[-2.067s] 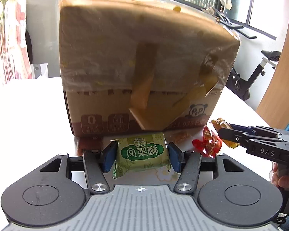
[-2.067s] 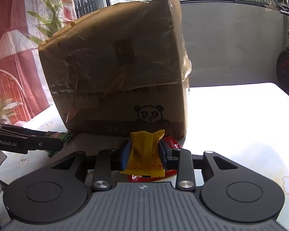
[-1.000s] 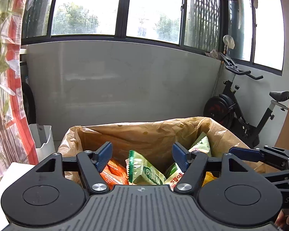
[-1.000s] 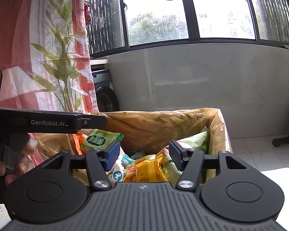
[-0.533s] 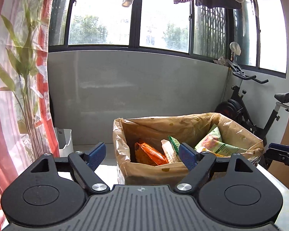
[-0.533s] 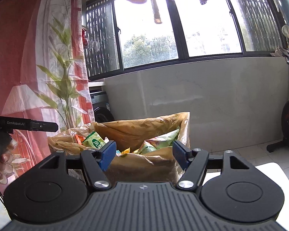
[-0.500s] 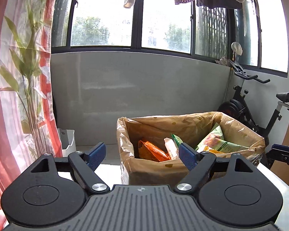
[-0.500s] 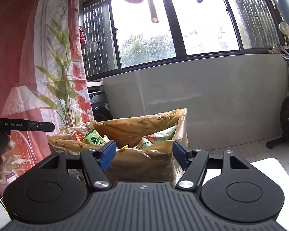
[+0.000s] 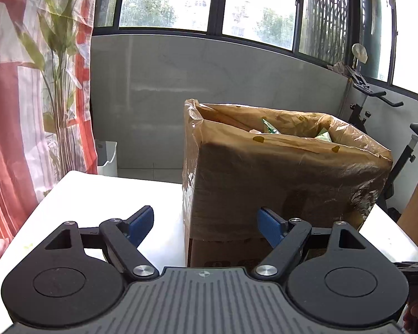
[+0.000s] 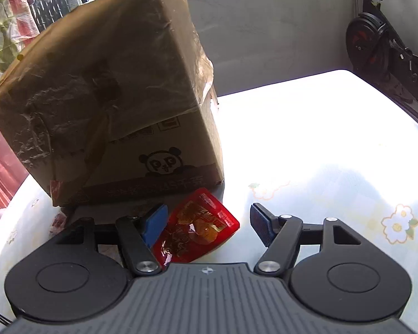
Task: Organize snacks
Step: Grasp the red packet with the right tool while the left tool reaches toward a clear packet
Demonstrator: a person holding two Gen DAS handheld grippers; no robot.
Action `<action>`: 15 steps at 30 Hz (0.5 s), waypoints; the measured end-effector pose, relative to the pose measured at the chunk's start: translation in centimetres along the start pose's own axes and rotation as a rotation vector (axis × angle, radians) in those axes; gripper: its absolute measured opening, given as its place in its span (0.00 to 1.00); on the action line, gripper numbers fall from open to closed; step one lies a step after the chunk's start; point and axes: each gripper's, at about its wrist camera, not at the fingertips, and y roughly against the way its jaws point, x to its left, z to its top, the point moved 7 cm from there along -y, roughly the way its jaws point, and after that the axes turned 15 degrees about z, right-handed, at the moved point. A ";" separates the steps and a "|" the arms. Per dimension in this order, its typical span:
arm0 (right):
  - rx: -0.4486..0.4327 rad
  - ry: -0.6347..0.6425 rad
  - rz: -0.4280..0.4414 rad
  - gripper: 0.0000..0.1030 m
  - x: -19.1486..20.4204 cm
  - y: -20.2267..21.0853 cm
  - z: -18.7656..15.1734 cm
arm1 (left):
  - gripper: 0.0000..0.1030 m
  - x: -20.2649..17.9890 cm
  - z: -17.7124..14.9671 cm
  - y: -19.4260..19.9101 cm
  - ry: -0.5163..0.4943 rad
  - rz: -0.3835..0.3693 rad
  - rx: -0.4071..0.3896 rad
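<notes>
- A red, glossy plastic snack packet [image 10: 199, 226] is seen lying flat on the white counter [image 10: 320, 144], just in front of the near right corner of the tall brown cardboard box lined with a brown plastic bag [image 10: 119, 105].
- The right gripper [image 10: 209, 224] is held low over the counter with its two blue pads wide apart and nothing between them is clamped.
- The packet is placed between these pads, but nearer to the left pad, which it seems to touch or almost touch; a wide gap is left on the side of the right pad.
- The long axis of the packet is turned diagonally, from near left to far right, so it is not square to the closing line of the jaws.
- The left gripper [image 9: 206, 224] is also spread open and empty, and it is pointed at the left front corner of the same box [image 9: 278, 183], where no loose snack is seen.
- Some snack packets [image 9: 270, 130] are already visible inside the box top.
- The right gripper is judged the nearer one for the next pick; a small shift to the left would probably centre the packet.
</notes>
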 end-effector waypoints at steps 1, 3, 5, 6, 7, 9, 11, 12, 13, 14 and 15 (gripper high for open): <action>-0.002 0.010 -0.035 0.71 -0.2 -0.4 0.1 | 0.81 -0.1 -0.2 0.1 0.003 -0.002 0.004; 0.007 0.052 -0.059 0.73 0.1 -1.2 0.5 | 0.81 -0.1 -0.6 0.2 0.010 -0.005 0.006; 0.025 0.106 -0.064 0.77 0.7 -1.9 0.7 | 0.81 0.0 -0.9 0.2 0.013 -0.005 0.011; 0.042 0.146 -0.061 0.79 1.2 -2.4 0.7 | 0.81 -0.1 -1.1 0.1 0.015 0.000 0.018; 0.059 0.175 -0.058 0.80 1.4 -2.8 0.6 | 0.81 -0.1 -1.3 0.0 0.019 0.004 0.025; 0.115 0.224 -0.059 0.80 1.8 -3.7 0.1 | 0.81 0.1 -1.9 -0.1 0.028 0.009 0.043; 0.136 0.249 -0.083 0.80 1.7 -3.7 -0.5 | 0.81 0.3 -2.3 -0.2 0.041 0.007 0.052; 0.131 0.251 -0.087 0.81 1.7 -3.3 -0.7 | 0.81 0.4 -2.4 -0.2 0.046 0.007 0.056; 0.127 0.255 -0.084 0.82 1.8 -2.9 -1.0 | 0.81 0.5 -2.6 -0.2 0.049 0.009 0.061; 0.132 0.267 -0.082 0.82 1.8 -2.6 -1.2 | 0.81 0.7 -2.8 -0.4 0.053 0.013 0.070; 0.142 0.292 -0.080 0.83 2.0 -2.2 -1.5 | 0.81 0.7 -3.0 -0.5 0.059 0.016 0.078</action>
